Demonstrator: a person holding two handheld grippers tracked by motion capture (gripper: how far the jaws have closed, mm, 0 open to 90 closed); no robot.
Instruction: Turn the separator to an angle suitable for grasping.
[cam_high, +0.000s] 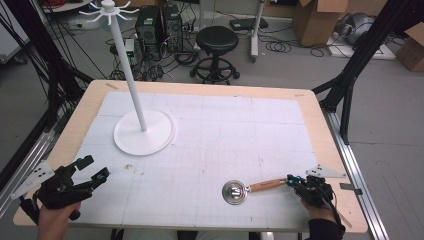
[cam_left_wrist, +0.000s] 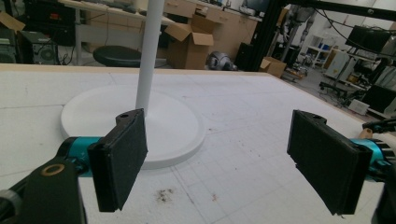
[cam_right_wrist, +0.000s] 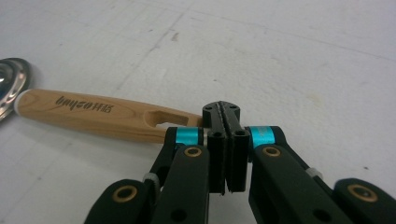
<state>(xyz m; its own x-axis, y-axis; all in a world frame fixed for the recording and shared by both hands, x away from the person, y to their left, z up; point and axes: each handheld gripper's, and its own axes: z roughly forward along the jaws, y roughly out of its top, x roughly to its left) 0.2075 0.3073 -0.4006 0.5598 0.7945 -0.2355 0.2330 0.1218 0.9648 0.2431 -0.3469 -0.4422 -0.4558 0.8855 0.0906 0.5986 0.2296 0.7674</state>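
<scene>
Wood-handled and steel-bowled, a small ladle with a pale wooden handle and a shiny round metal bowl (cam_high: 250, 188) lies flat on the white gridded mat (cam_high: 210, 130) that covers the light wooden table (cam_high: 320, 130). Taking the tall white stand with a round flat base and a thin pole (cam_high: 143, 131) as the landmark, the ladle lies well apart from it, toward the person's edge of the table and off to the right, its bowl pointing back toward the stand's side and its handle running away from it.

In the right gripper view the handle (cam_right_wrist: 100, 115) bears dark burnt-in lettering; it looks like a short Latin word followed by two characters, but it appears upside down and I cannot read it for sure. A slot is cut through the handle near its end.

At that end sits the right gripper (cam_high: 299, 183), farther from the stand than the bowl is. Its two black jaws are pressed flat together with no gap, and the handle's tip lies just beside them, apparently touching their side rather than clamped between them.

On the stand's other side, near the table's left front corner, the left gripper (cam_high: 94, 172) is held above the mat with its jaws spread wide and nothing between them. From the left gripper view the stand's base (cam_left_wrist: 177, 126) shows between the two black pads (cam_left_wrist: 122, 156).
</scene>
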